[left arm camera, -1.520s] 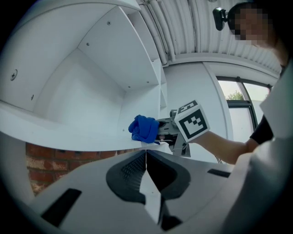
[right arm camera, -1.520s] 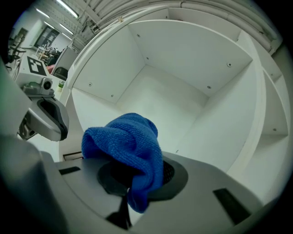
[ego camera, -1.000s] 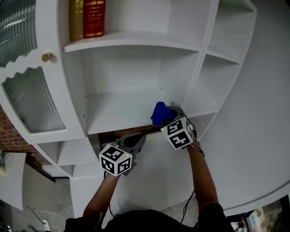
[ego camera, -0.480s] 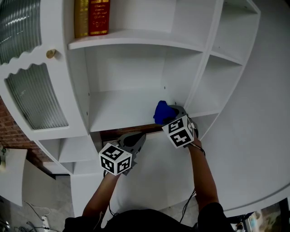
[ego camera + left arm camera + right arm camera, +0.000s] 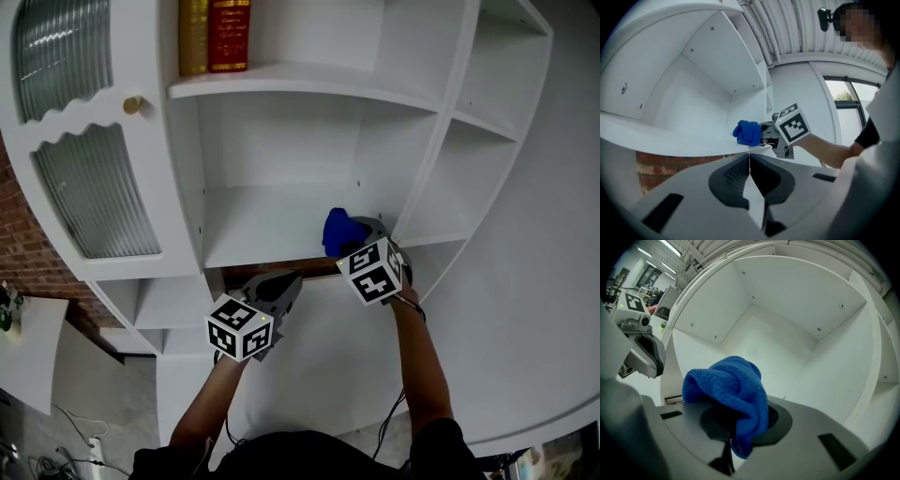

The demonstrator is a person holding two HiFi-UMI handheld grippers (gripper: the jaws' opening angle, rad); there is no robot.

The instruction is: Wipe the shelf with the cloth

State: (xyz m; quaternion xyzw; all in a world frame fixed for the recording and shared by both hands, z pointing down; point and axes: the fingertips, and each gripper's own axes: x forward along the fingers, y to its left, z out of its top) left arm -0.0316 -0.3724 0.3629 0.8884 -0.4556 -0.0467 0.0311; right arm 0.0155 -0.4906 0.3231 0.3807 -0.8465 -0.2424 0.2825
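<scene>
A bunched blue cloth (image 5: 337,231) (image 5: 731,397) (image 5: 747,132) is held in my right gripper (image 5: 354,236), which is shut on it at the front right corner of the white shelf (image 5: 262,225). The cloth rests at the shelf's front edge, near the right side wall. My left gripper (image 5: 279,286) hangs just below the shelf's front edge, left of the right one, with its jaws shut on nothing (image 5: 749,165). The shelf board (image 5: 656,138) stretches away bare to the left in the left gripper view.
Two books (image 5: 217,36), gold and red, stand on the shelf above. A cabinet door with ribbed glass and a brass knob (image 5: 133,105) is at the left. Narrower side compartments (image 5: 469,178) lie to the right. A brick strip (image 5: 651,166) shows under the shelf.
The view has shifted slightly, so the shelf unit sits further right in the picture. Both grippers and the cloth stay almost where they were at the shelf's front right corner.
</scene>
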